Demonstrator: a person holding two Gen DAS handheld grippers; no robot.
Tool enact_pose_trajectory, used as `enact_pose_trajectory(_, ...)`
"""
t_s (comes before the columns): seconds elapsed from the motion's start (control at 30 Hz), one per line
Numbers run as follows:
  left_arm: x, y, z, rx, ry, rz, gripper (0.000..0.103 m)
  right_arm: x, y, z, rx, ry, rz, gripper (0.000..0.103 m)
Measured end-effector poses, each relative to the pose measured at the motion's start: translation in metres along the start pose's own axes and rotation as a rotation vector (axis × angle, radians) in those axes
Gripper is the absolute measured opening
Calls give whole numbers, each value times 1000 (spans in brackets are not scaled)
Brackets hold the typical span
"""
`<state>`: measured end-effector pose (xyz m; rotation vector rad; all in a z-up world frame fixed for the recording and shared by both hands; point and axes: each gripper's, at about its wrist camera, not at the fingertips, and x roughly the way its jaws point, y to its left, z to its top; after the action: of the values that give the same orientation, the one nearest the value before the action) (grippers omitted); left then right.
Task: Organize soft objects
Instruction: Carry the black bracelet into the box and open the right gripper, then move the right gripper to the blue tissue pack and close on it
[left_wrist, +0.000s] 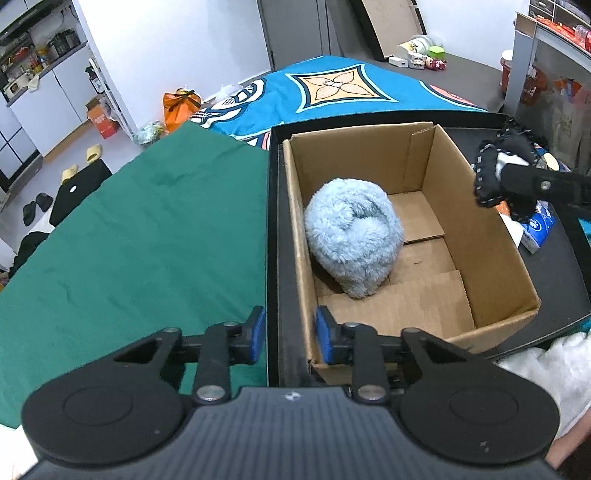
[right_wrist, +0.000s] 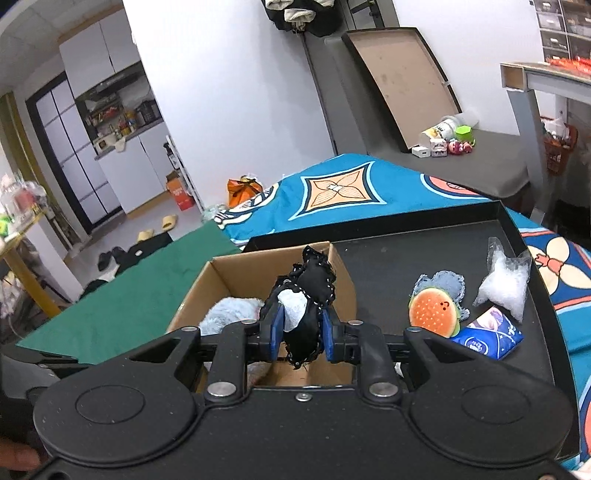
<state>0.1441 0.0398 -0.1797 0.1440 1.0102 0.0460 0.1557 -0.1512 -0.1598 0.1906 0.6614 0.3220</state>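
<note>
Left wrist view: left hand-held gripper (left_wrist: 290, 334) hovers over the near left corner of the cardboard box (left_wrist: 487, 236), jaws narrow, nothing between the blue pads. Fluffy light-blue plush (left_wrist: 352, 232) lies inside the box, against its left wall. Box sits in a black tray (left_wrist: 275, 221) beside a green cloth (left_wrist: 147, 236).

Right wrist view: right hand-held gripper (right_wrist: 297, 328) clamps a black stitched soft toy (right_wrist: 310, 291) with a white patch, above the box. Burger plush (right_wrist: 434, 312), clear bag (right_wrist: 504, 280) and blue tissue pack (right_wrist: 491, 334) lie on the tray to the right.
</note>
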Motion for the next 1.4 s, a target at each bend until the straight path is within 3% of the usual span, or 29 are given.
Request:
enact_pose_trajectory(0.13,0,-2,0,-5,-7,-2,7,5,0,-2,2,16,-22,39)
enact_pose_trajectory(0.33,-4,2,0,-41,-13,-12,6,-2,-7,-5,39,13,-45,46)
enact_pose_trajectory(0.77,-11,-15,-2,56,-32,68,7,-2,-47,-19,142,59,-172,47)
enact_pose_trajectory(1.07,-13,-33,-3,160,-54,157,17,3,-70,-33,214,80,-195,56)
enact_pose_trajectory(1.23,-11,-35,0,164,-47,191,37,6,-81,-36,251,78,-202,64)
enact_pose_trajectory(1.4,-7,-43,0,198,-34,230,39,7,-97,-39,311,70,-220,69)
